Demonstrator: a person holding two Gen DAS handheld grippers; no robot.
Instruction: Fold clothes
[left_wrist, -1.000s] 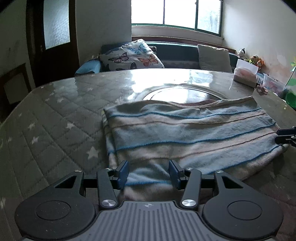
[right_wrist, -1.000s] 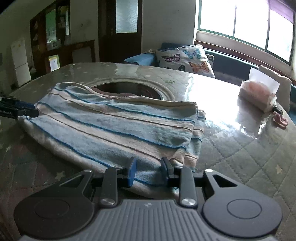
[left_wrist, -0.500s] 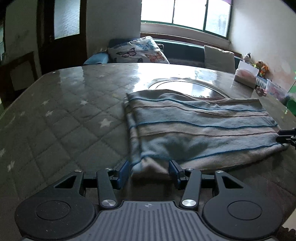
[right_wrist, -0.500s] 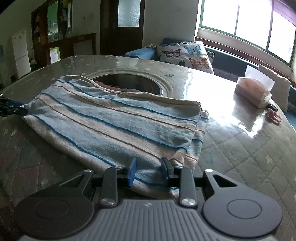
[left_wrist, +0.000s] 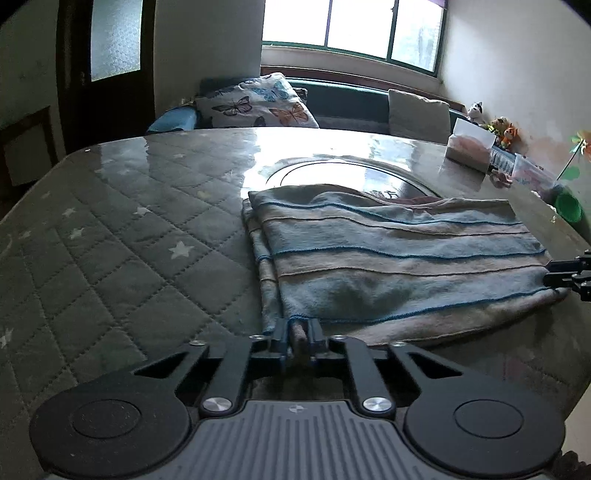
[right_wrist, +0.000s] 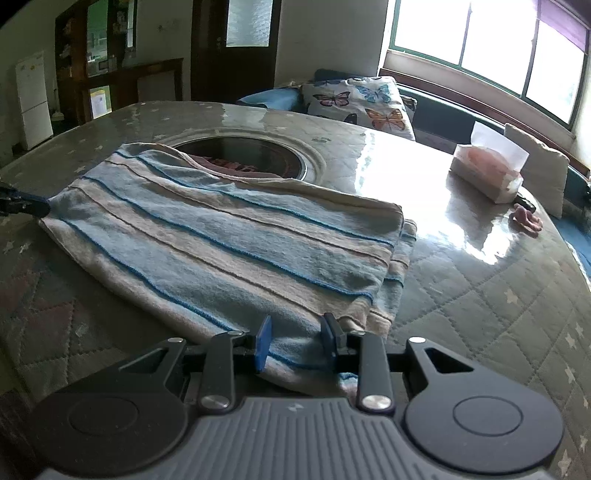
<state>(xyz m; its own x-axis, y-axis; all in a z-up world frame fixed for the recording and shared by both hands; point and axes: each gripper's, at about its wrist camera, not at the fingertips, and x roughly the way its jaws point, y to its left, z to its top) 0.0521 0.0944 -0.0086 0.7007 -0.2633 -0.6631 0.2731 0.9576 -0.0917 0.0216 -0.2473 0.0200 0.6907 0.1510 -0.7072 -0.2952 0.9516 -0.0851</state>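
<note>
A folded garment with blue, beige and light-blue stripes (left_wrist: 399, 258) lies on the quilted star-pattern table (left_wrist: 110, 258). My left gripper (left_wrist: 298, 334) is shut on its near left corner. In the right wrist view the garment (right_wrist: 229, 236) spreads ahead and my right gripper (right_wrist: 297, 341) is open, its jaws standing either side of the near right edge of the cloth. The right gripper's tip shows at the right edge of the left wrist view (left_wrist: 570, 275). The left gripper's tip shows at the garment's far left corner in the right wrist view (right_wrist: 22, 203).
A round glass inset (right_wrist: 243, 158) sits in the table's middle, partly under the garment. A tissue pack (right_wrist: 487, 171) and a small pink item (right_wrist: 528, 219) lie at the far right. A sofa with a butterfly pillow (left_wrist: 255, 103) stands behind the table.
My left gripper has moved to the garment's left corner and closed on it. My right gripper has stayed open over the right edge.
</note>
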